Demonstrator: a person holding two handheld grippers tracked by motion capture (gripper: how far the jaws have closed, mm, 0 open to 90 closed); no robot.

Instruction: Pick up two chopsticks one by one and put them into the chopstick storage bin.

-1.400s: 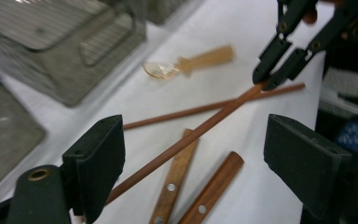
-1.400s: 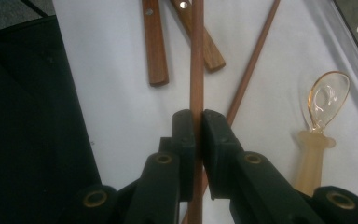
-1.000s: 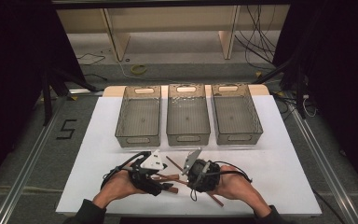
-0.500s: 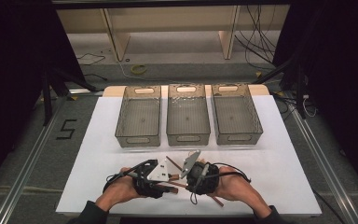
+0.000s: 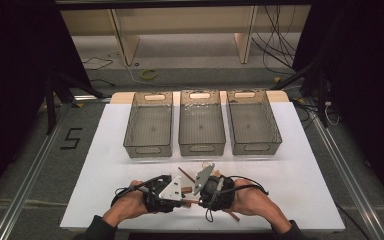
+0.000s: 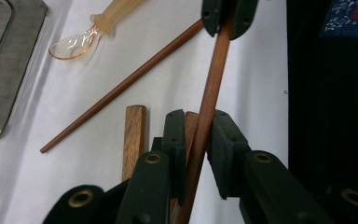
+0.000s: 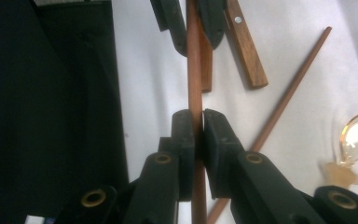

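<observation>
You hold the slim reddish-brown wooden chopstick [image 7: 194,70] between both tools, just above the white table [image 5: 305,185], on your side of the middle clear plastic bin [image 5: 201,122]. Your right gripper [image 7: 198,128] is clenched on the stick. Your left gripper [image 6: 200,135] has just been closing around the same stick; one pad seems to touch it, and a sliver of gap shows at the other. Finish that squeeze squarely before the right lets go, so the stick cannot pivot. Keep it level and clear of the second thin brown chopstick [image 6: 121,86], the flat wooden handle [image 6: 134,137] and the translucent amber plastic spoon [image 6: 77,42] lying between the held stick and the bin.
</observation>
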